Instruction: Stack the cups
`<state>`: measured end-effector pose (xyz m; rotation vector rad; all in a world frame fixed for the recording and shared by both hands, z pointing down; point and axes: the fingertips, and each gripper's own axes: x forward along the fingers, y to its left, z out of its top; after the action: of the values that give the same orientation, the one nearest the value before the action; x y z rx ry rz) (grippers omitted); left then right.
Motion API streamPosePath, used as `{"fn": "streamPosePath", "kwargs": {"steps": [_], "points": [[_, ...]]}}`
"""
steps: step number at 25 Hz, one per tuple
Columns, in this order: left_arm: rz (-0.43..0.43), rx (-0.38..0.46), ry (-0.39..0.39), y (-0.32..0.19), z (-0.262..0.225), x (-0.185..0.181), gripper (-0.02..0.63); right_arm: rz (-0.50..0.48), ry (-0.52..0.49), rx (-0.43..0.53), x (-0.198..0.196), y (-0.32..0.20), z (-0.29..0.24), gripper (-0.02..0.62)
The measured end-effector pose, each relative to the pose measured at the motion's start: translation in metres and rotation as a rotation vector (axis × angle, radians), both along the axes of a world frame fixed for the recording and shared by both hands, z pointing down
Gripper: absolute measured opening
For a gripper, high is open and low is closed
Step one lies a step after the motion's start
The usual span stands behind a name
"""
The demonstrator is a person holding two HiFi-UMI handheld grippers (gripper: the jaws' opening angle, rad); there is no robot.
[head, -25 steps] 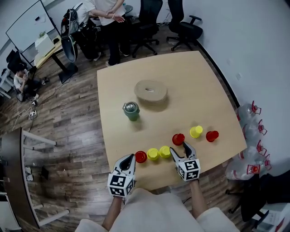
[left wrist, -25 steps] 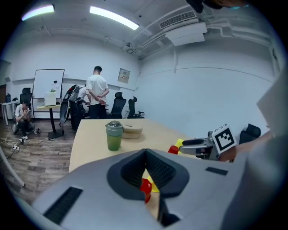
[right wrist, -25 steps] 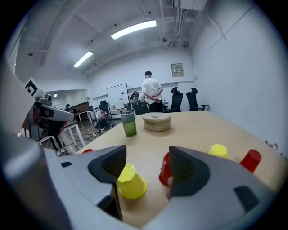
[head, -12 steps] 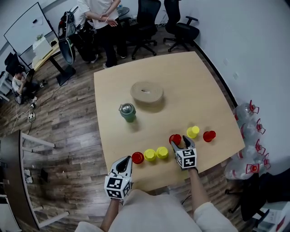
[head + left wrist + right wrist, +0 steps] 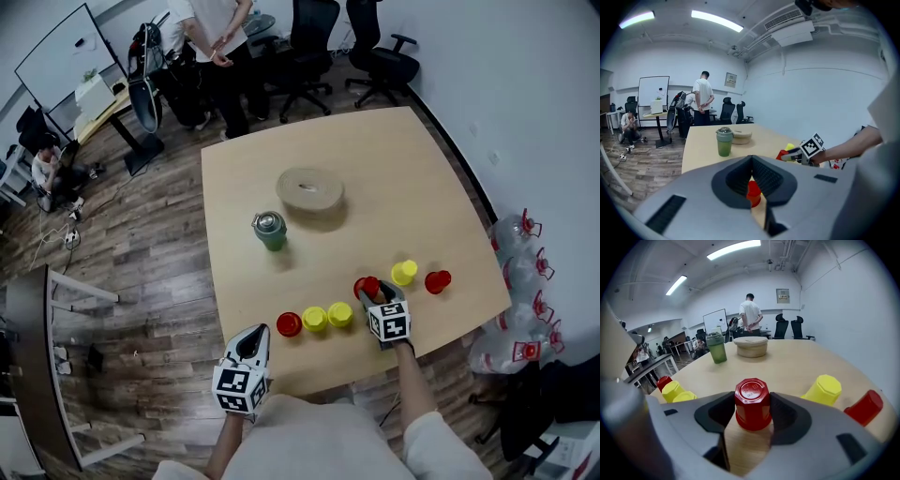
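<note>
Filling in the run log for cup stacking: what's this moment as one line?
right gripper: jaws just been closing, now on upside-down red cup | cup: standing on table | left gripper: shut, empty

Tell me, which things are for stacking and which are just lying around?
For stacking: three upside-down red plastic cups; three upside-down yellow plastic cups.
Just lying about: green lidded tumbler; round tan lidded container.
</note>
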<state>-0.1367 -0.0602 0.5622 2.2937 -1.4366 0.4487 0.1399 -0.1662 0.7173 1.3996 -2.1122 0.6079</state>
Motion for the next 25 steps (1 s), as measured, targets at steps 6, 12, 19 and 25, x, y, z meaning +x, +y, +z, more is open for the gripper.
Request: {"fn": "streamPosePath", "kwargs": {"steps": [6,12,19,25], "points": [[0.016,-0.001,0.002,0.002,0.001,0.006,0.011,-0.015,-0.009,0.073,-0.004,0.009,-0.029,0.232],[0.037,0.005,0.011,-0.002,0.002,0.021,0.011,-0.065,-0.026,0.163,-0.015,0.024,-0.073,0.230],[0.030,0.013,0.018,-0.004,0.000,0.018,0.011,-0.181,-0.060,0.185,-0.056,0.036,-0.101,0.230],[0.011,0.009,0.023,-0.003,0.001,0.013,0.011,-0.353,-0.081,0.146,-0.114,0.052,-0.103,0.231]]}}
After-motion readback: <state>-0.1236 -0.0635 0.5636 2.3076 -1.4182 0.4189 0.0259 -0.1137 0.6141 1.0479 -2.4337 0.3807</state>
